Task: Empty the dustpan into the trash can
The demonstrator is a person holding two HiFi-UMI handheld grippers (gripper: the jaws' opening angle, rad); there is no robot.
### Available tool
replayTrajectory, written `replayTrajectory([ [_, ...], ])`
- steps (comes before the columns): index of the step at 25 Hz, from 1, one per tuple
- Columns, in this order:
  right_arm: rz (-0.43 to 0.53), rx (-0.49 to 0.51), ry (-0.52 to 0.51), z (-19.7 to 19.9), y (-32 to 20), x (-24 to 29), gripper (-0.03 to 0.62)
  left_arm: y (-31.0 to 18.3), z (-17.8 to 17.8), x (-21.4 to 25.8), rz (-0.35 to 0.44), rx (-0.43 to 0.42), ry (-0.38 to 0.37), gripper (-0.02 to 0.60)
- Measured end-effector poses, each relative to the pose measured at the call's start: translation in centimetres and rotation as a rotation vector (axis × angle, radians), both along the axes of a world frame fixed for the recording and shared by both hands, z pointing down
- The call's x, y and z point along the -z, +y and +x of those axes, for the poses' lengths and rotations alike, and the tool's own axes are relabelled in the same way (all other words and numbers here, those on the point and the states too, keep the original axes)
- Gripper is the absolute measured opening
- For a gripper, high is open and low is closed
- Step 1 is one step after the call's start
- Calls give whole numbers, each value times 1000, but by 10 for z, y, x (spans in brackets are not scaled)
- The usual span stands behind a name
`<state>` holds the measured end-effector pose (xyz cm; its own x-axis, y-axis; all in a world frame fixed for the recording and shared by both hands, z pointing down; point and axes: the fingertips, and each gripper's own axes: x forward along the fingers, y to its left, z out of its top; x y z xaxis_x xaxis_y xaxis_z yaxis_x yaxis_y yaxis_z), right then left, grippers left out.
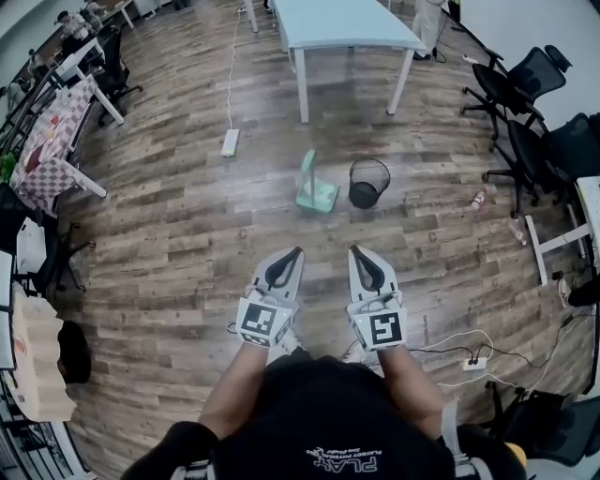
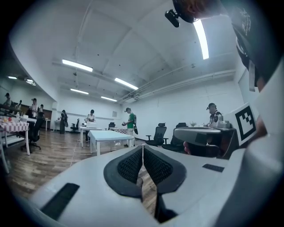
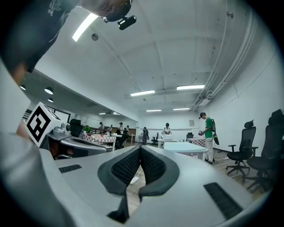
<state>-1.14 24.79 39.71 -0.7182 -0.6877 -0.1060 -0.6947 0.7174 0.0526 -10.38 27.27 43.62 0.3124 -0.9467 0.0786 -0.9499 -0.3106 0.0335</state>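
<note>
A light green dustpan (image 1: 315, 188) with an upright handle stands on the wooden floor ahead of me in the head view. Just to its right stands a small black wire trash can (image 1: 368, 182). My left gripper (image 1: 294, 251) and right gripper (image 1: 355, 250) are held side by side in front of my body, well short of both objects. Both point level and forward. The left gripper (image 2: 142, 153) has its jaws shut with nothing between them. The right gripper (image 3: 140, 153) is likewise shut and empty. Neither gripper view shows the dustpan or the can.
A white table (image 1: 344, 28) stands beyond the dustpan, with a power strip (image 1: 230, 142) and cable on the floor to its left. Black office chairs (image 1: 525, 103) line the right side. A checkered table (image 1: 52, 141) is at the left. Cables (image 1: 469, 356) lie near my right foot. People stand far off.
</note>
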Motion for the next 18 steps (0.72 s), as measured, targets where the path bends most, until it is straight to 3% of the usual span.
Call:
replayTrajectory([
  [12, -74, -91, 106, -54, -4, -30, 23, -3, -66, -9, -5, -49, 65, 31],
  [18, -81, -99, 100, -53, -19, -23, 23, -16, -57, -16, -50, -83, 81, 31],
])
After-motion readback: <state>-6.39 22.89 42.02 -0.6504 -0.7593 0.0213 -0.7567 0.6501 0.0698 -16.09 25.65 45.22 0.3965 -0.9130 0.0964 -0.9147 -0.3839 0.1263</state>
